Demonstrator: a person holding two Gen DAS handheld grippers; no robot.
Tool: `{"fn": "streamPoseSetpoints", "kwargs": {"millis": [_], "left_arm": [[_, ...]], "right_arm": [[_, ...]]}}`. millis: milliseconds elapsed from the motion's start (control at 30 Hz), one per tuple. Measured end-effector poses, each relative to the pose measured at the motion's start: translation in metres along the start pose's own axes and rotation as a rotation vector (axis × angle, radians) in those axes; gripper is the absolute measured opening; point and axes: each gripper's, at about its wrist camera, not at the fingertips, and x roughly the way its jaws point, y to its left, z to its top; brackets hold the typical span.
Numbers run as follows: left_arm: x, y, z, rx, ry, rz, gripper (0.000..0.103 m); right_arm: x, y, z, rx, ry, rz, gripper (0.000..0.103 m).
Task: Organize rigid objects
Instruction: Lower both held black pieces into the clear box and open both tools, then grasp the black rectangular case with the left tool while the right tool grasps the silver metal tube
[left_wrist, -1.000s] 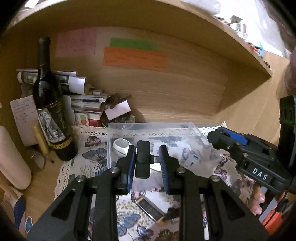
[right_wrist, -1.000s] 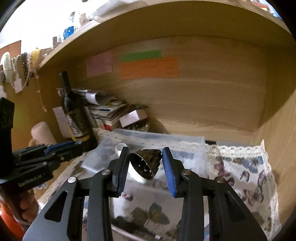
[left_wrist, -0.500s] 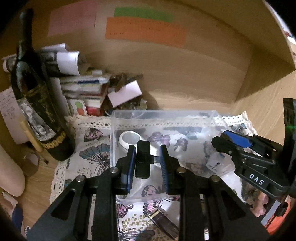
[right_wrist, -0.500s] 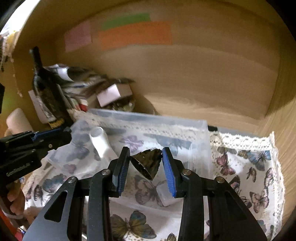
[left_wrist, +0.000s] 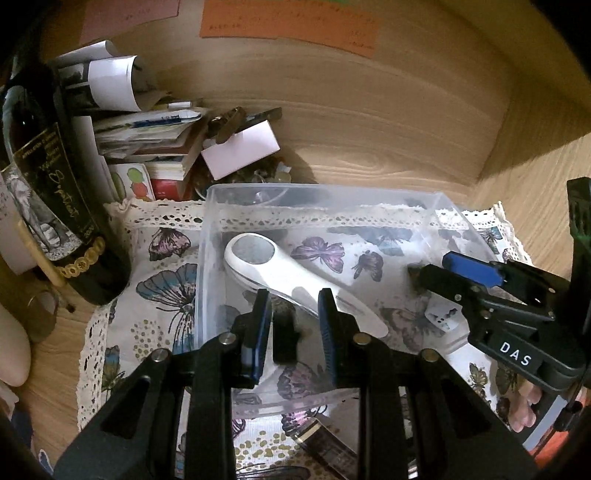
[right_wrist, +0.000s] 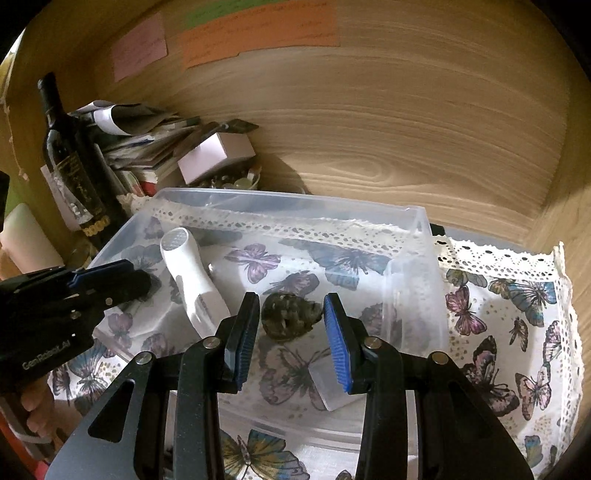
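A clear plastic bin (left_wrist: 207, 258) (right_wrist: 424, 266) stands on a butterfly cloth. In it lie a white handheld device (left_wrist: 280, 277) (right_wrist: 192, 284) and a small white adapter (left_wrist: 439, 314). My left gripper (left_wrist: 295, 325) is over the bin's near left part, jaws parted, with a small black object (left_wrist: 284, 339) between them that looks loose. My right gripper (right_wrist: 290, 332) is open above the bin; a dark metal cone (right_wrist: 291, 314) lies on the bin floor between its fingers. Each gripper also shows in the other's view, the left (right_wrist: 110, 284) and the right (left_wrist: 461, 273).
A dark wine bottle (left_wrist: 48, 192) stands left of the bin. A pile of papers, books and a white box (left_wrist: 240, 151) sits behind it against the wooden back wall. A dark flat object (left_wrist: 325, 443) lies on the cloth in front of the bin.
Both grippers moved forward and down over the bin. My right jaws opened and the metal cone dropped onto the bin floor. My left jaws widened around the black object.
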Motion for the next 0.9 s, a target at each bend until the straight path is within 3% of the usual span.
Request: {"fn": "streamPoseSetpoints", "kwargs": {"millis": [333,567,900], "left_arm": [[-0.04,-0.011,0.0,0.034,-0.055,-0.03,0.026],[-0.071,-0.02,-0.014,0.077,-0.094,-0.04,0.039],[-0.065,-0.013,-0.056,0.082,0.03,-0.006,0.039]], "right_arm": [[-0.04,0.007,0.004,-0.025,-0.084,0.007,0.036],[-0.08,0.015,-0.008,-0.072,-0.155,0.031,0.039],[-0.088,0.017,-0.046,-0.071,-0.092,0.047,0.039]]}}
